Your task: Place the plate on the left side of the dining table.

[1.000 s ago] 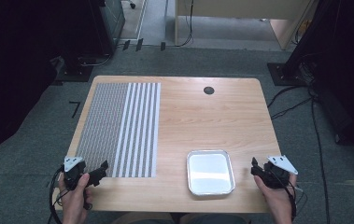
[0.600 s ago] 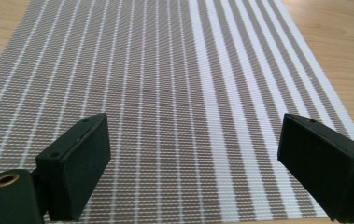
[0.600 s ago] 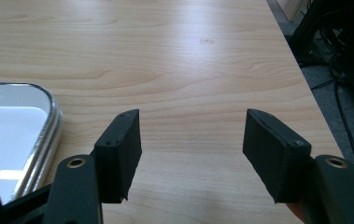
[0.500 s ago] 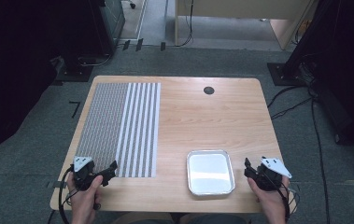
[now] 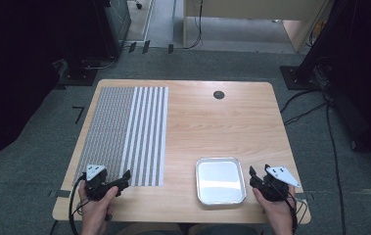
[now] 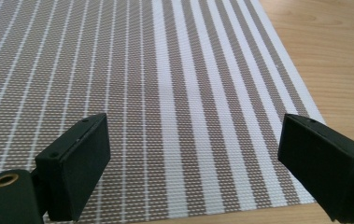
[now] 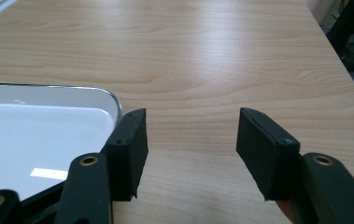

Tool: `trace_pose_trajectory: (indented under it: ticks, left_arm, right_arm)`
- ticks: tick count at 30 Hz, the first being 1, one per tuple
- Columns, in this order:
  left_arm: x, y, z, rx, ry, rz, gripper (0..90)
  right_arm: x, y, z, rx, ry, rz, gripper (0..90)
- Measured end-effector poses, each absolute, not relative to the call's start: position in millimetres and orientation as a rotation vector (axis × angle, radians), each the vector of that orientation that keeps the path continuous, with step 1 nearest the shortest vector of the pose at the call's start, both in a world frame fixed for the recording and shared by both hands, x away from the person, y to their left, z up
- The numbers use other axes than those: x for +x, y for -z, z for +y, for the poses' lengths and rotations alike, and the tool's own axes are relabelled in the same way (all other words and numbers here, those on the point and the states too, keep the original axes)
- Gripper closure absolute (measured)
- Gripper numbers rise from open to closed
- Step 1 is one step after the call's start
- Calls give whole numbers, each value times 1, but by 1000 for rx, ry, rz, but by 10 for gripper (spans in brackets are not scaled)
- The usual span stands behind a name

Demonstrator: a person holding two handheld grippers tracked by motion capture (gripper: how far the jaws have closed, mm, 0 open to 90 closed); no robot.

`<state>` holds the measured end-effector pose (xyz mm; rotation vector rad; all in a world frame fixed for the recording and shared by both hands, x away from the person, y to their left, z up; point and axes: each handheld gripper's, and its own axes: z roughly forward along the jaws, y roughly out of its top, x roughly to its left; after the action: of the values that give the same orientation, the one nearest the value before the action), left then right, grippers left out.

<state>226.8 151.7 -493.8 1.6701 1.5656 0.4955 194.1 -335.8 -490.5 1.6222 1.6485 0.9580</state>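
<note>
A striped woven placemat point(image 5: 124, 134) lies flat on the left half of the wooden table point(image 5: 212, 127). My left gripper point(image 5: 123, 179) rests at the mat's near edge, held by a hand, open with nothing between its jaws; its own view looks across the placemat point(image 6: 165, 93) between its fingers point(image 6: 74, 163). An empty shiny metal tray point(image 5: 220, 180) sits near the front right. My right gripper point(image 5: 252, 175) is just right of the tray, open and empty, with the tray rim point(image 7: 111, 99) beside its left finger point(image 7: 130, 149).
A small round black grommet point(image 5: 218, 94) sits in the tabletop near the far edge. Cables point(image 5: 310, 105) and dark equipment stands point(image 5: 100, 34) surround the table on the floor. Bare wood point(image 7: 212, 60) stretches ahead of the right gripper.
Both hands have come inward: the left gripper moved right onto the mat's near edge, and the right gripper moved left toward the tray. Both stayed open.
</note>
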Motion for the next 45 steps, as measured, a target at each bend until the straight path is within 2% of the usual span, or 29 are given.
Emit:
trace_pose_trajectory:
  ticks: [11, 23, 26, 27, 32, 34, 36, 37, 39, 42, 45]
  left_arm:
    - [224, 496, 124, 1742, -466, 1512, 94]
    - [217, 495, 85, 1811, -420, 1428, 96]
    - [215, 496, 72, 1817, -439, 1448, 117]
    - [215, 496, 68, 1820, -433, 1452, 152]
    - [209, 495, 39, 1850, -398, 1414, 162]
    - [207, 495, 28, 1850, -408, 1411, 246]
    - [207, 495, 22, 1853, -387, 1398, 259]
    - [207, 496, 13, 1860, -333, 1381, 268]
    - [207, 496, 8, 1855, -320, 1373, 300]
    - [207, 495, -6, 1833, -262, 1333, 430]
    - [207, 494, -14, 1829, -246, 1323, 487]
  right_arm:
    - [190, 487, -326, 1570, -1014, 1657, 440]
    - [191, 486, -322, 1583, -1037, 1700, 504]
    - [191, 488, -319, 1582, -1014, 1708, 517]
    - [191, 488, -318, 1576, -1022, 1706, 530]
    - [190, 489, -316, 1587, -1040, 1727, 572]
    - [190, 490, -316, 1604, -1044, 1724, 623]
    - [190, 491, -317, 1611, -1061, 1725, 652]
    - [191, 491, -319, 1621, -1112, 1732, 690]
    - [191, 492, -319, 1619, -1138, 1744, 704]
    - [193, 494, -321, 1637, -1156, 1765, 757]
    - [195, 495, -324, 1680, -1194, 1749, 791]
